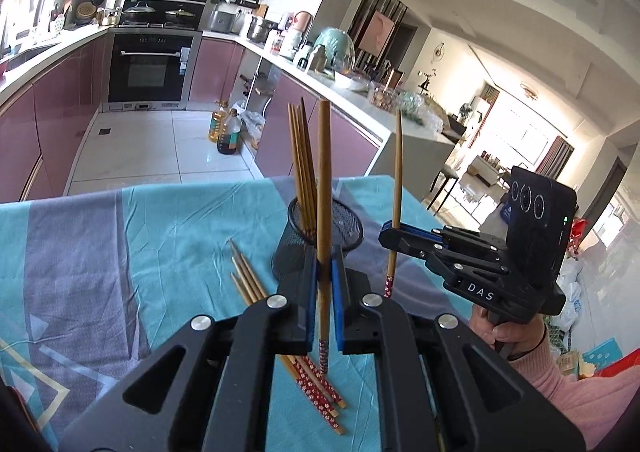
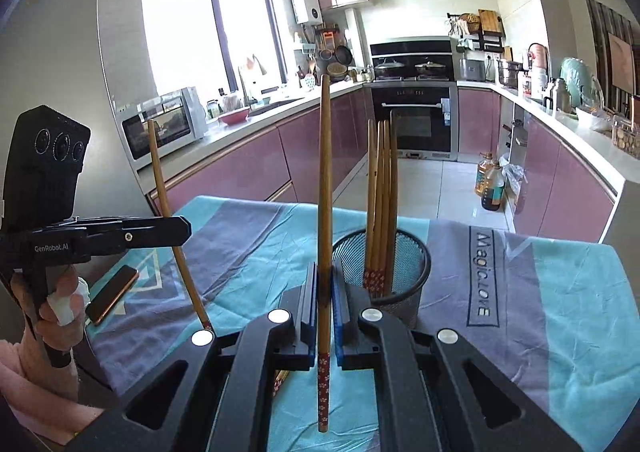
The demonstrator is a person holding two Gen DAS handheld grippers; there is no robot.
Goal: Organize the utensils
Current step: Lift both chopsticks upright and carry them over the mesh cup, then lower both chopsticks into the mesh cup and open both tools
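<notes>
clamping one upright chopstick in the jaws of the left gripper, patterned red end down, above the desk with its teal and grey cloth. gripping a second chopstick the same way in the closed jaws of the right gripper, held by a hand in a pink sleeve. lying flat on the cloth below the left gripper, a few loose chopsticks. standing just beyond, a black mesh holder with several chopsticks upright inside. further back, a phone on the desk edge, then oil bottles on the kitchen floor.
</notes>
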